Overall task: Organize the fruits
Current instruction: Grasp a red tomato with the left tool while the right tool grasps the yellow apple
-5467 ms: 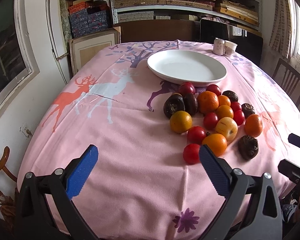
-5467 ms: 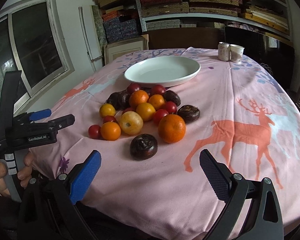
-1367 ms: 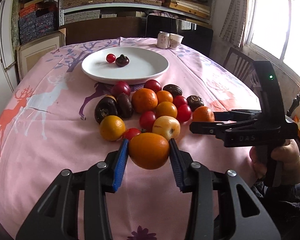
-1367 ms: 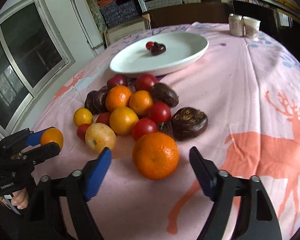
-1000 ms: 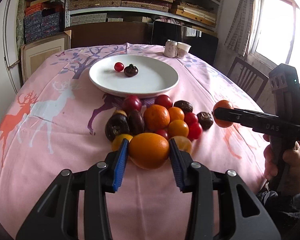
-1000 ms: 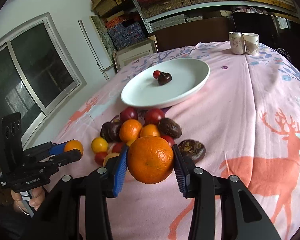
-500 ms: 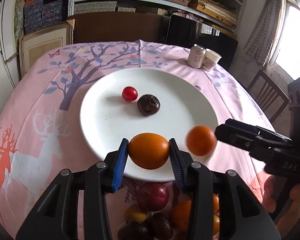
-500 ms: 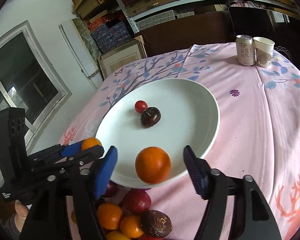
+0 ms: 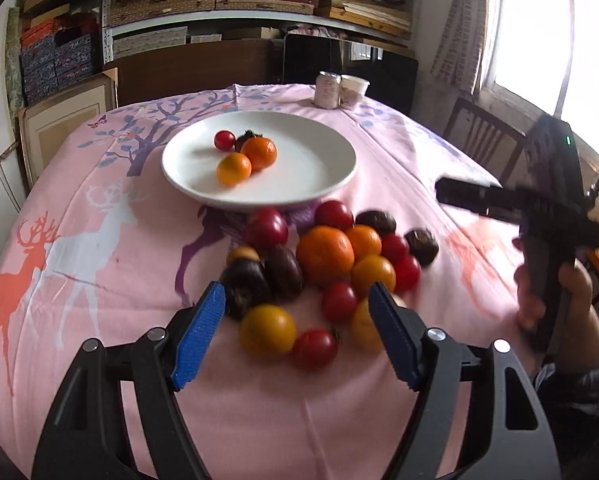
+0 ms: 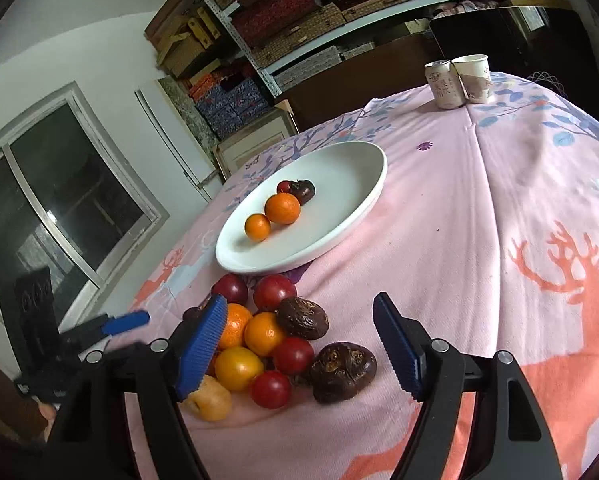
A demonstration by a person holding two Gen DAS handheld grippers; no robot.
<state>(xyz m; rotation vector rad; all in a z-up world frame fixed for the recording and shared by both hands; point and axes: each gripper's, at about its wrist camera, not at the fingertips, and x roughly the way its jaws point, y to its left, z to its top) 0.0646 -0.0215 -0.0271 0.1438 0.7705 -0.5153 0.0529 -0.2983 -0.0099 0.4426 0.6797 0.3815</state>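
A white plate (image 9: 323, 184) (image 10: 359, 200) holds two oranges (image 9: 261, 153) (image 10: 282, 208), a small red tomato (image 9: 224, 140) and a dark fruit (image 10: 303, 191). A pile of oranges, tomatoes and dark fruits (image 9: 325, 254) (image 10: 267, 336) lies on the pink cloth in front of the plate. My left gripper (image 9: 293, 330) is open and empty over the pile's near edge, above a yellow-orange fruit (image 9: 266, 329). My right gripper (image 10: 299, 340) is open and empty over the pile, near a dark wrinkled fruit (image 10: 343, 372). The right gripper also shows at the right of the left wrist view (image 9: 499, 200).
A can (image 9: 327, 89) and a paper cup (image 9: 353, 91) stand at the table's far edge. A wooden chair (image 9: 479, 132) stands at the right. Shelves with boxes line the back wall. The left gripper shows at lower left in the right wrist view (image 10: 111, 328).
Both grippers let go of their oranges, which now lie on the plate. Both grippers have opened and pulled back from the plate to the fruit pile.
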